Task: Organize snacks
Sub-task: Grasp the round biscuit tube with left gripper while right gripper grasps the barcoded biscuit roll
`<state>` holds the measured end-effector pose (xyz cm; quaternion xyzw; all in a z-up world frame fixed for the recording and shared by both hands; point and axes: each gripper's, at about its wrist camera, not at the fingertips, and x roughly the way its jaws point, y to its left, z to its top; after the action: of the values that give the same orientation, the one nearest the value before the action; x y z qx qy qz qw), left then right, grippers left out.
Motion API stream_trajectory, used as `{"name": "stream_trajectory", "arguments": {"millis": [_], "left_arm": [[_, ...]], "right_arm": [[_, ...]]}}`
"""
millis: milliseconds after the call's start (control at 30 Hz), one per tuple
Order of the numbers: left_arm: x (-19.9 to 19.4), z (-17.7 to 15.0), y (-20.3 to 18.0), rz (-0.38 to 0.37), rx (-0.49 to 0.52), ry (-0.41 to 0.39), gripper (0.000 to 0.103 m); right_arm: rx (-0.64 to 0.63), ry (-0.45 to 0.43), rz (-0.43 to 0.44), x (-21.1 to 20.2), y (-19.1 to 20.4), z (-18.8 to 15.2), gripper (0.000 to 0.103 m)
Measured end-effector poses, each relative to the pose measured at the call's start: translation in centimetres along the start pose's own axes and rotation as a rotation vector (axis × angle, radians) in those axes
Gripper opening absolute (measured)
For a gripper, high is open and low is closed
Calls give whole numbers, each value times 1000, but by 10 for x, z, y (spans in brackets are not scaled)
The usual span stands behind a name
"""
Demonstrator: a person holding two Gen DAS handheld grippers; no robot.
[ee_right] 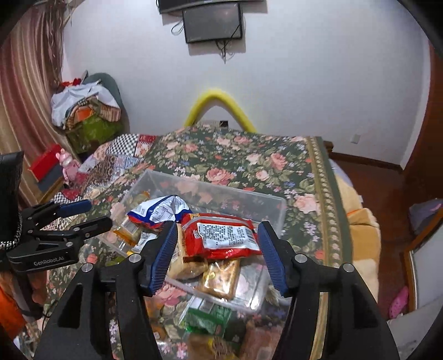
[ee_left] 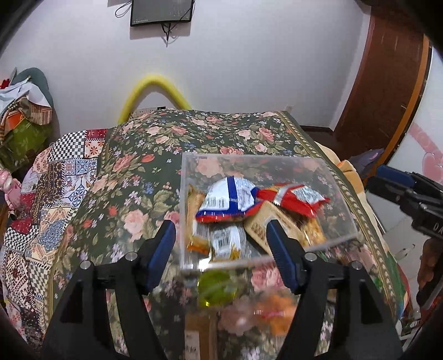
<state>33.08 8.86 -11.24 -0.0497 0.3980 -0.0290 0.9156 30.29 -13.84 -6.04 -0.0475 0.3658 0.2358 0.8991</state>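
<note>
Floral cloth [ee_right: 249,163] spread over the bed, green ground with pink roses, a patterned border [ee_right: 329,199] along its right edge. Patchwork quilt [ee_left: 55,177] beside it on the left, checkered and tiled in red, white and blue. Yellow tube [ee_right: 218,95] arched against the white wall [ee_right: 304,83] just behind the bed. Dark screen [ee_right: 213,23] mounted high on that wall, cables [ee_right: 224,49] dangling below. Heap of clothes [ee_right: 85,110] in the left corner, near a striped curtain [ee_right: 30,72]. Pink toy [ee_right: 67,163] and red box [ee_right: 44,166] below the heap. Brown wooden door [ee_left: 387,83] at the right. Pink slipper [ee_right: 398,301] on the floor, low right.
</note>
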Motion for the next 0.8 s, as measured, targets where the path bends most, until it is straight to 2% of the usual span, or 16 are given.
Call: {"name": "stream_trajectory", "arguments": {"millis": [400, 800], "left_arm": [[-37, -57, 12, 39, 5, 52, 71], [-30, -118, 31, 28, -67, 158, 71]], "right_arm": [[14, -20, -78, -45, -10, -50, 60], [166, 111, -93, -41, -35, -125, 60]]}}
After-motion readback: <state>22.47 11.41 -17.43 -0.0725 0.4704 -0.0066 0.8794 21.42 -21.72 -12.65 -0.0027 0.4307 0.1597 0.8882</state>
